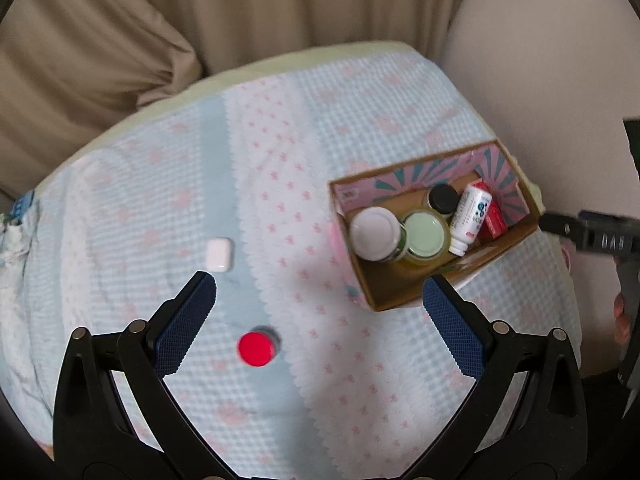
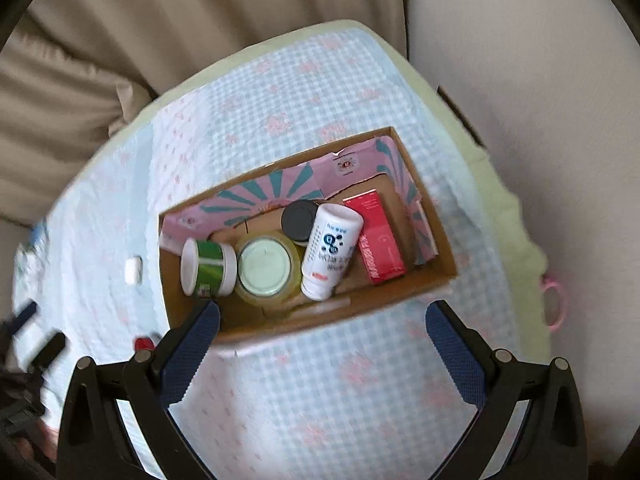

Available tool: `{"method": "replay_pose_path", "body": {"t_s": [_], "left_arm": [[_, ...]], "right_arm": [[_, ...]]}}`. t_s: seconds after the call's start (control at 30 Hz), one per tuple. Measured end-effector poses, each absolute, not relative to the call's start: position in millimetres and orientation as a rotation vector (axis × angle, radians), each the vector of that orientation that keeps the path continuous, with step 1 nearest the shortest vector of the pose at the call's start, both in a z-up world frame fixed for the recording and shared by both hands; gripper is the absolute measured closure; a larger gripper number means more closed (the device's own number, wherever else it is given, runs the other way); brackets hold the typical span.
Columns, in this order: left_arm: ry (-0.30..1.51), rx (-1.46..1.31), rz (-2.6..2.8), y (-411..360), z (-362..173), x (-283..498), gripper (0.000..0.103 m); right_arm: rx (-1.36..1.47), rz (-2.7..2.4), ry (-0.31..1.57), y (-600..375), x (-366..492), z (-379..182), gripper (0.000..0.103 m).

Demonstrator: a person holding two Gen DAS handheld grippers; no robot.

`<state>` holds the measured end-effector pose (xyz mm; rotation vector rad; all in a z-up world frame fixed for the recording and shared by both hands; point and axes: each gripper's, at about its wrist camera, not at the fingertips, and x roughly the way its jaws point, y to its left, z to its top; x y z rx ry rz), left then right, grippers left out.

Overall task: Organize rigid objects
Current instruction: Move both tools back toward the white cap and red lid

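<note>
A cardboard box point(image 1: 516, 240) point(image 2: 432, 284) stands on a checked cloth. It holds a green-labelled jar with a white lid point(image 1: 374, 234) point(image 2: 208, 266), a pale-green-lidded jar point(image 1: 425, 236) point(image 2: 266, 268), a black-lidded jar point(image 1: 443, 197) point(image 2: 299, 220), a white bottle point(image 1: 470, 216) point(image 2: 330, 250) and a red carton point(image 1: 493, 222) point(image 2: 378, 238). A red-capped item point(image 1: 256, 348) point(image 2: 143, 344) and a white earbud case point(image 1: 220, 254) point(image 2: 134, 270) lie on the cloth. My left gripper point(image 1: 320, 300) is open above the red-capped item. My right gripper point(image 2: 322, 320) is open, empty, above the box's near wall.
The cloth point(image 1: 280, 140) point(image 2: 320, 400) covers a cushion with a pale green edge, beside beige upholstery point(image 1: 100, 40). A pink ring point(image 2: 554, 304) lies at the cushion's right edge. The right gripper's body point(image 1: 600, 236) shows in the left wrist view at far right.
</note>
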<state>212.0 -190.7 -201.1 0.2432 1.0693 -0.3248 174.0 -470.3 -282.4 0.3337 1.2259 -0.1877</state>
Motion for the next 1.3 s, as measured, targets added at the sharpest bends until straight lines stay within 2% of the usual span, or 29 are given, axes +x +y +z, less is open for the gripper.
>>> {"method": "replay_pose_path", "body": {"t_s": [0.23,0.37,0.57,0.77,0.93,1.3], "left_arm": [[1.003,0.207,-0.315,-125.0,-161.9,199.1,0.0],[0.95,0.211,-0.326,-77.7,-140.9,196.1,0.0],[0.937,0.202,-0.367,-7.3,-136.2,206.7,0.0],[0.972,0.236,-0.409,51.8,-157.6,226.7,0.0],[1.021,0.299,-0.419,70.2,-188.1,250.3,0.0],[1.215,0.375,-0.472,23.5,-293.7,319.6,0.0]], "right_arm": [[0.26,-0.206,1.113,-407.7,138.8,-228.5,0.0],[0.321,-0.181,1.063,-359.6,120.8,-206.2,0.0],[0.291,-0.205,1.029,-277.0,109.7,-194.6,0.0],[0.302,-0.236,1.029,-206.3,98.2,-214.2,0.0],[0.301,-0.243,1.079,-166.2,98.7,-247.2,0.0],[0.271,-0.231,1.212,-113.3,133.5,-335.9,0.0]]}}
